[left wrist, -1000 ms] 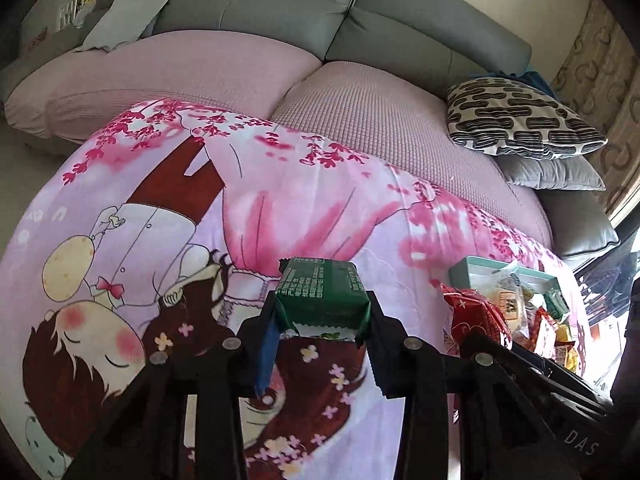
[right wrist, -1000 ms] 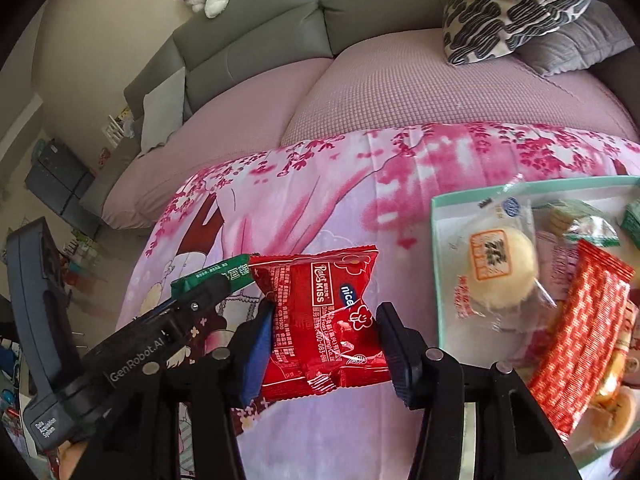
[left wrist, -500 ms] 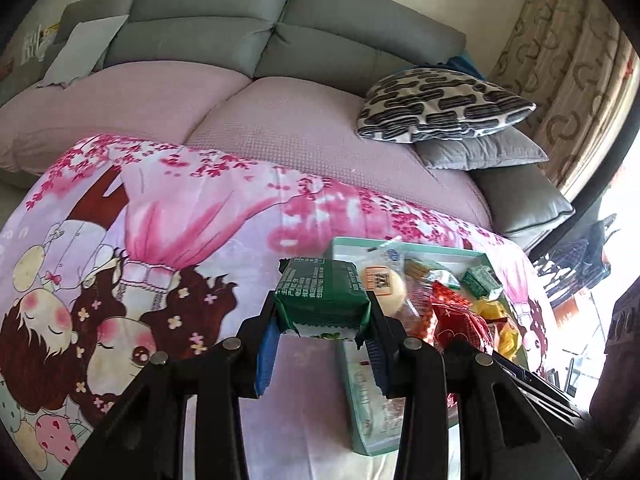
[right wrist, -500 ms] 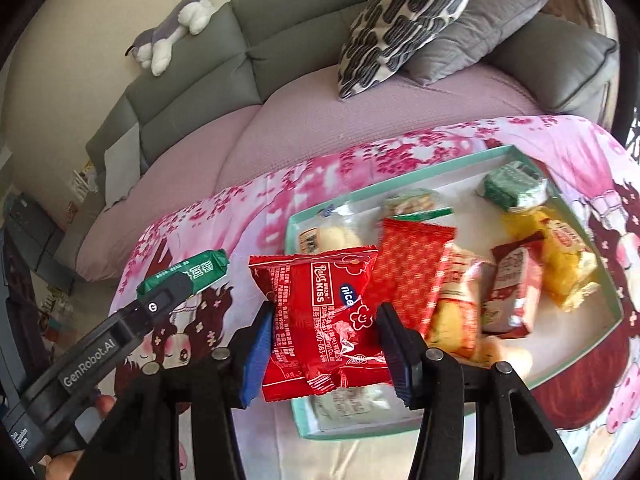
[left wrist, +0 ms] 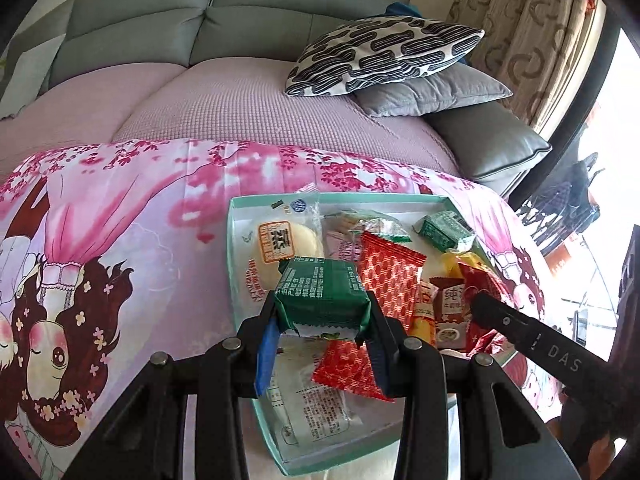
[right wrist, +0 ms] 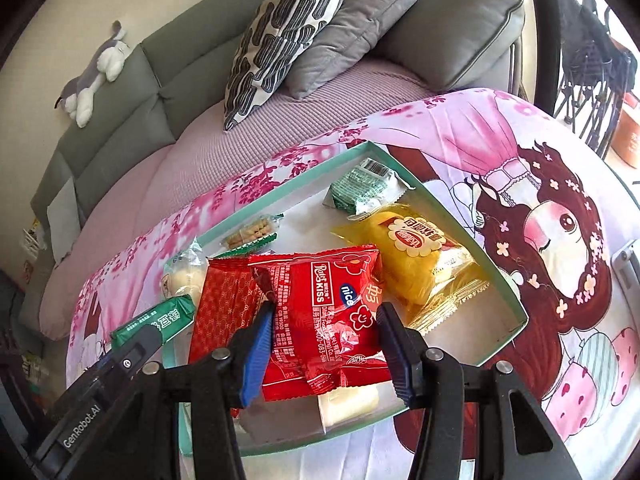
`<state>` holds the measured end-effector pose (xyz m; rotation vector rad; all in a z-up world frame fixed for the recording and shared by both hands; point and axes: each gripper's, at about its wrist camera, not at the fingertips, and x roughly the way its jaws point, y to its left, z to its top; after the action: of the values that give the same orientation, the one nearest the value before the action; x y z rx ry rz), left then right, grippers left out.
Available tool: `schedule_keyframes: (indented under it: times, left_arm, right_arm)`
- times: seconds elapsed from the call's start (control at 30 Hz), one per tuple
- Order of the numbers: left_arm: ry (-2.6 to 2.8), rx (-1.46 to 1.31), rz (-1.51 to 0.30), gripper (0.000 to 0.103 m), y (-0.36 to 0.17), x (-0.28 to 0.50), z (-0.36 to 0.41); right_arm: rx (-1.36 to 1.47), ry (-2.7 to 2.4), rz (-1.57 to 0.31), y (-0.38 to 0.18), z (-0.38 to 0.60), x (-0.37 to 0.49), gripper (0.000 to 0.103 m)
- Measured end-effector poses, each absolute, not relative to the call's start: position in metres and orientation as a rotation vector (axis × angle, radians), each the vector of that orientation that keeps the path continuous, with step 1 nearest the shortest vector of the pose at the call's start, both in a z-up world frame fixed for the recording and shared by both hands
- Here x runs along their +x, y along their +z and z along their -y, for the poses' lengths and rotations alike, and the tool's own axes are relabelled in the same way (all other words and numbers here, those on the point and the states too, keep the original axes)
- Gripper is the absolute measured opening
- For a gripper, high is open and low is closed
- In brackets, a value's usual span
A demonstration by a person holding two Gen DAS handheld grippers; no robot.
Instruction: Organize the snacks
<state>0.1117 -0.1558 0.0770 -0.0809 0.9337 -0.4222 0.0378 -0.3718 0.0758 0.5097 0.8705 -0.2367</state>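
My left gripper point(left wrist: 323, 322) clamps a green snack pack point(left wrist: 322, 294); my right gripper point(right wrist: 325, 346) clamps a red snack bag point(right wrist: 326, 316). Both hang over the teal tray point(right wrist: 460, 220).

Small dark-green foil snack packet point(left wrist: 322, 294) with white print and crimped ends was clamped flat between the left gripper's point(left wrist: 322, 332) blue pads, held above the near left part of the tray.

Glossy red plastic snack bag point(right wrist: 322, 316), "KISS" and "nice" printed on it, was pinched upright in the right gripper point(right wrist: 322, 344), over the tray's near side.

Shallow mint-green rectangular tray point(right wrist: 460, 216) sat on the pink cartoon-print blanket. Inside lay:
- a clear-wrapped pale round bun point(left wrist: 280, 244), far left corner;
- a red patterned flat sachet point(left wrist: 390, 274), centre;
- a yellow cake packet point(right wrist: 416, 260), right;
- a second small green packet point(right wrist: 360, 190), far right corner.
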Motion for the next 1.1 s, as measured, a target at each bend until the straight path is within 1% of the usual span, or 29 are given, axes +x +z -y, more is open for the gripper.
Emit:
schedule_keyframes:
  times: [0.33,0.37,0.4,0.43,0.47,0.5,0.53,0.6,0.63,0.67,0.7,0.77,0.8,0.87,1.1]
  left_arm:
    - [-0.391,-0.05,-1.028,0.041,0.046,0.117,0.16]
    - [-0.388,-0.05,-1.031,0.042,0.046,0.116,0.159]
    - [-0.385,-0.052,-1.031,0.043,0.047,0.115,0.158]
    - [-0.382,-0.052,-1.031,0.047,0.048,0.114,0.157]
    - [-0.384,-0.053,-1.03,0.054,0.049,0.113,0.156]
    - [-0.384,-0.058,-1.026,0.058,0.05,0.111,0.155]
    - [-0.384,-0.065,-1.022,0.063,0.052,0.109,0.153]
    - [-0.382,-0.068,-1.017,0.068,0.056,0.107,0.15]
    - [-0.376,-0.068,-1.011,0.073,0.059,0.105,0.148]
    - [-0.365,-0.067,-1.005,0.077,0.061,0.104,0.146]
    - [-0.349,-0.064,-1.0,0.079,0.062,0.103,0.143]
    - [-0.314,-0.056,-0.986,0.09,0.065,0.1,0.136]
    - [-0.296,-0.052,-0.981,0.091,0.065,0.099,0.132]
    - [-0.254,-0.041,-0.977,0.097,0.065,0.096,0.123]
    - [-0.187,0.06,-0.975,0.098,0.066,0.075,0.104]
  right_arm:
    - [0.391,-0.259,-0.905,0.07,0.357,0.044,0.058]
    - [0.392,-0.255,-0.906,0.07,0.356,0.044,0.065]
    - [0.392,-0.251,-0.911,0.069,0.356,0.044,0.07]
    - [0.384,-0.247,-0.918,0.067,0.354,0.045,0.076]
    - [0.372,-0.246,-0.922,0.067,0.353,0.045,0.078]
    - [0.364,-0.246,-0.922,0.067,0.351,0.045,0.08]
    - [0.356,-0.245,-0.923,0.067,0.349,0.045,0.082]
    - [0.343,-0.243,-0.923,0.067,0.347,0.043,0.09]
    - [0.337,-0.246,-0.921,0.068,0.346,0.043,0.092]
    - [0.331,-0.25,-0.919,0.068,0.345,0.041,0.098]
    - [0.325,-0.259,-0.917,0.069,0.344,0.04,0.103]
    - [0.316,-0.271,-0.915,0.07,0.343,0.036,0.103]
    - [0.316,-0.273,-0.914,0.07,0.343,0.033,0.103]
    - [0.309,-0.272,-0.912,0.07,0.34,0.028,0.103]
    - [0.276,-0.238,-0.903,0.079,0.32,0.014,0.103]
